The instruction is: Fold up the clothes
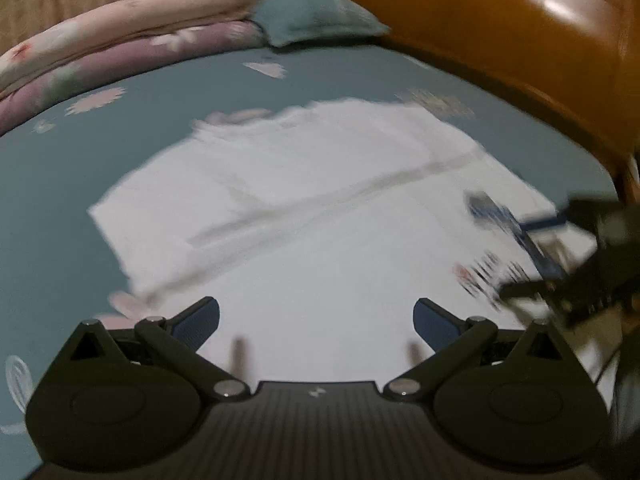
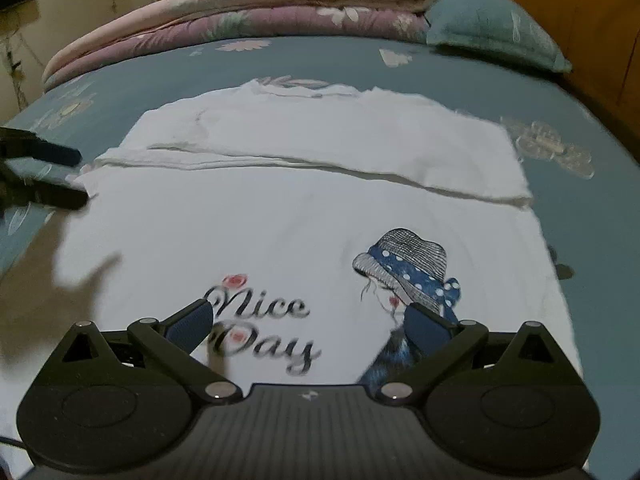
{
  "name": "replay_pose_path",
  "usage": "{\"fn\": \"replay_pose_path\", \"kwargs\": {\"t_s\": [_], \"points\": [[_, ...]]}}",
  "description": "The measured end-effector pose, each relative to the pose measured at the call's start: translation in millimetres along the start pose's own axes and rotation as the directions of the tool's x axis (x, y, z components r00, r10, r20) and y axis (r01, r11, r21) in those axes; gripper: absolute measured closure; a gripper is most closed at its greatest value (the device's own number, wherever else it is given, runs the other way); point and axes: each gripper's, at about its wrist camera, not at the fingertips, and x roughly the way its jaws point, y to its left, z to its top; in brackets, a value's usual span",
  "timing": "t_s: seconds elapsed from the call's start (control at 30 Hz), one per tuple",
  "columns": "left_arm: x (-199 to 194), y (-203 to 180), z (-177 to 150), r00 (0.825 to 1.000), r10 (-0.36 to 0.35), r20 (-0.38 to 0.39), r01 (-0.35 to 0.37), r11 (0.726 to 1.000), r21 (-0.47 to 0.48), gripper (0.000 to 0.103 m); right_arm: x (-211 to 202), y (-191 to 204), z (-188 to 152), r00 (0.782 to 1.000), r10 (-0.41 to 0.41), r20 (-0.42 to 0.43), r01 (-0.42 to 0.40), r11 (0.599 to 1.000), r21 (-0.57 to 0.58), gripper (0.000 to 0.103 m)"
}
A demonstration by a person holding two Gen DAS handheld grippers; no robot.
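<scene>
A white T-shirt (image 2: 280, 224) lies flat on the teal bed sheet (image 2: 592, 216). Its far part is folded over, which leaves a crease across the middle. It carries a "Nice Day" print (image 2: 260, 320) and a drawing of a girl in a blue hat (image 2: 408, 276). My right gripper (image 2: 308, 314) is open just above the printed near part, with nothing between its fingers. My left gripper (image 1: 316, 312) is also open over plain white cloth. In the right wrist view the left gripper (image 2: 80, 178) stands at the shirt's left edge by the crease. In the left wrist view the right gripper (image 1: 512, 258) shows blurred at the right.
Folded pink and purple quilts (image 2: 248, 12) are stacked along the far side of the bed, with a teal pillow (image 2: 492, 28) beside them. An orange-brown wooden headboard (image 1: 520, 40) rises on the right. Bare sheet surrounds the shirt.
</scene>
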Motion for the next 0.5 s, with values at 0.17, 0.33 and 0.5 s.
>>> {"fn": "replay_pose_path", "kwargs": {"t_s": [0.17,0.33,0.5], "points": [[1,-43,-37,0.998,0.055,-0.04,-0.053,0.998,0.037,0.001,-7,0,-23,0.999,-0.019,-0.03,0.018,0.999,-0.026,0.0],[-10,-47,-65,0.993,0.096,-0.07,-0.102,0.991,-0.083,0.001,-12,-10,-40,1.0,0.01,0.013,-0.011,0.999,0.036,0.0],[-32,-64,-84,0.986,0.138,-0.097,-0.15,0.981,-0.122,0.001,-18,-3,-52,0.998,-0.036,0.052,0.033,0.998,0.054,0.0]]}}
